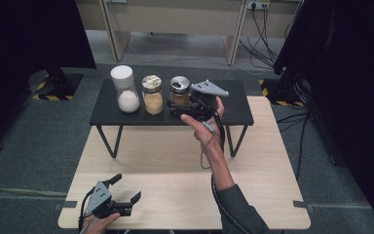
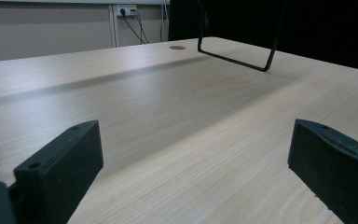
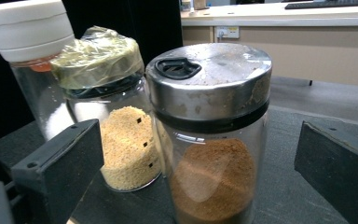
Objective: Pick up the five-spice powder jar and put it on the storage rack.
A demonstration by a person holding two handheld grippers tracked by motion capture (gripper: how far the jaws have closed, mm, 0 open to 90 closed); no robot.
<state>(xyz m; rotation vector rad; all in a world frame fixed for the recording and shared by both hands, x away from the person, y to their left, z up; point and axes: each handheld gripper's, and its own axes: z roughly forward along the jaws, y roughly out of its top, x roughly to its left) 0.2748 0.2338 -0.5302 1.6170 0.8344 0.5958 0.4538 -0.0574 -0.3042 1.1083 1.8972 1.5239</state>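
Both pairs of jaws stand wide open with nothing gripped: the right gripper (image 1: pixel 181 108) has its two black jaws on either side of the metal-lidded jar (image 1: pixel 179 90) without pressing it, a clear gap showing at each side in the right gripper view, and the left gripper (image 1: pixel 121 189) rests low over the pale wooden table (image 1: pixel 253 195) near its front left corner, its jaws spread over bare wood. The high view gives the layout: three jars in a row on the black shelf (image 1: pixel 233 113), which stands on thin wire legs at the far side of the table, the metal-lidded one rightmost, just beside the film-covered jar (image 1: pixel 152 94), with the white-capped jar (image 1: pixel 125 88) further left. The right gripper view adds detail: reddish-brown powder in the metal-lidded jar (image 3: pixel 212 135), a black flip tab on its steel lid, coarse yellow grains in the film-covered jar (image 3: pixel 116 116), and small black marks on its glass that are too small to read. No label or brand is legible. The metal-lidded jar stands upright, long axis vertical, lid up.
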